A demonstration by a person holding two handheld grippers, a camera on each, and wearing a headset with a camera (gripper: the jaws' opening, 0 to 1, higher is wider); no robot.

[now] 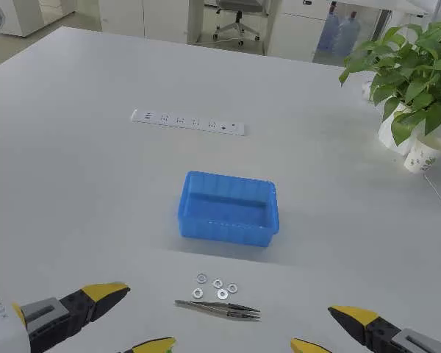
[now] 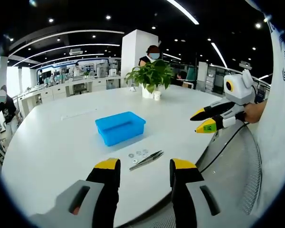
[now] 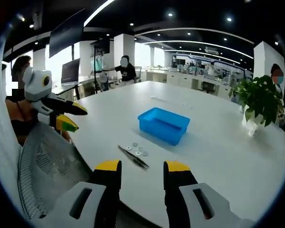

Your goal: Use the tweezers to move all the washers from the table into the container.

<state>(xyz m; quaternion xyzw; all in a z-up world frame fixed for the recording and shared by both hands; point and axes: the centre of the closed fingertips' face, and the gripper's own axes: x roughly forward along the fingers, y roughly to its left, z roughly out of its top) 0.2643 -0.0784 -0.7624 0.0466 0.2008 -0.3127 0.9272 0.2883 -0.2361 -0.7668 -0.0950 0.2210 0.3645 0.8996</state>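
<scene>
Head view: five small metal washers (image 1: 217, 283) lie in a loose cluster on the white table (image 1: 73, 184), near the one blue container (image 1: 228, 208) but apart from it. One pair of tweezers (image 1: 219, 309) lies flat just on the near side of the washers, pointed end to the left. Nothing touches the tweezers.

The left gripper (image 1: 136, 318) and right gripper (image 1: 325, 329) sit low in the picture, cut off by its bottom edge. Each has its yellow-tipped jaws spread apart and holds nothing. In the two gripper views the washers are too small to count.

Beyond the container lies one white power strip (image 1: 188, 122), its markings too small to read. At the far right stand one potted plant (image 1: 411, 66) and one paper cup (image 1: 425, 154), whose print cannot be read.
</scene>
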